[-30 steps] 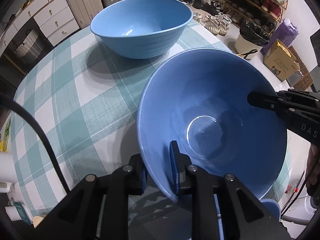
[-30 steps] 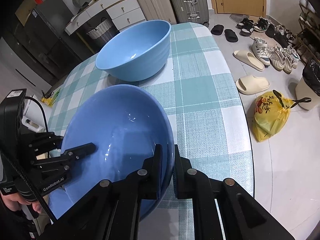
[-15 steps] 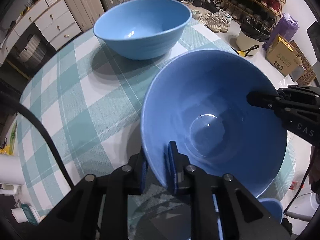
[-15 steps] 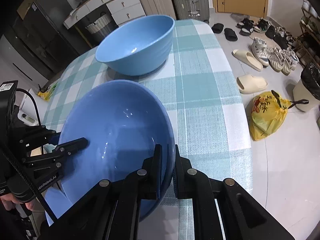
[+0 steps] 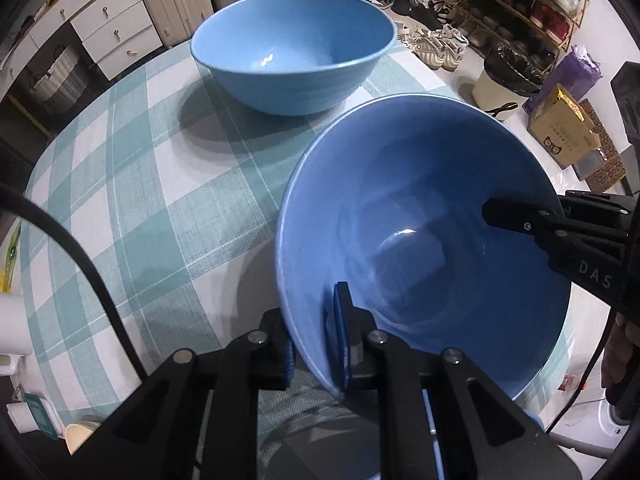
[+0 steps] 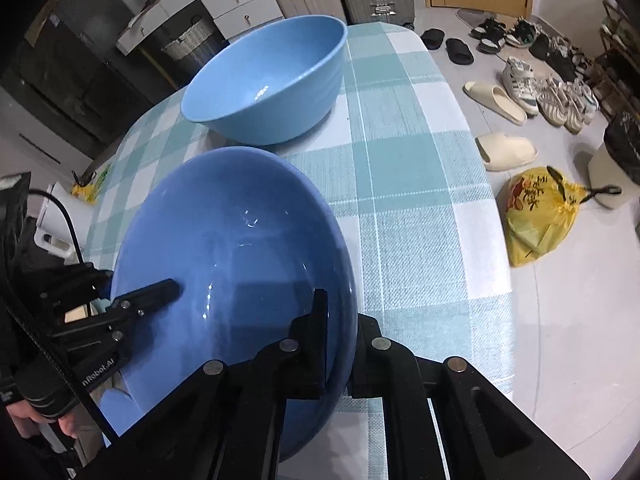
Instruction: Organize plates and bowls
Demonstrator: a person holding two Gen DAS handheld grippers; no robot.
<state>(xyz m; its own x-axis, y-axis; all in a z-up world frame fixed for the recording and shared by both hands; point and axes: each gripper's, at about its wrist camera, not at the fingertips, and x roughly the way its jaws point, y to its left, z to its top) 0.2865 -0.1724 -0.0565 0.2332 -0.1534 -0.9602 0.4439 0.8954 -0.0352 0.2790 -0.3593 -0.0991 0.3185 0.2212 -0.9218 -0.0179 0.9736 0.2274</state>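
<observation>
Near bowl (image 5: 440, 216): blue, tipped, lifted over the near edge of the table (image 5: 120, 200), gripped on opposite sides of its rim by both your tools.

Left tool (image 5: 316, 340): pointing steeply down at the table; one pad inside the bowl wall, the other outside, clamped narrow on the rim. Its jaws have just been closing on that rim. In the right wrist view it (image 6: 160, 292) enters from the lower left, with your hand (image 6: 36, 420) around its handle.

Right tool (image 6: 340, 344): also angled steeply down; one finger inside the bowl, one outside, pinched tight on the opposite rim. In the left wrist view it (image 5: 504, 216) reaches in from the right edge.

Far bowl (image 5: 292, 44): blue, same kind, upright on the checked teal-and-white cloth, well apart from the held bowl, toward the far side of the table.

Floor: shoes (image 6: 552, 96), slippers, a yellow bag (image 6: 536, 212), and a bin (image 5: 504, 80) beside the table.
</observation>
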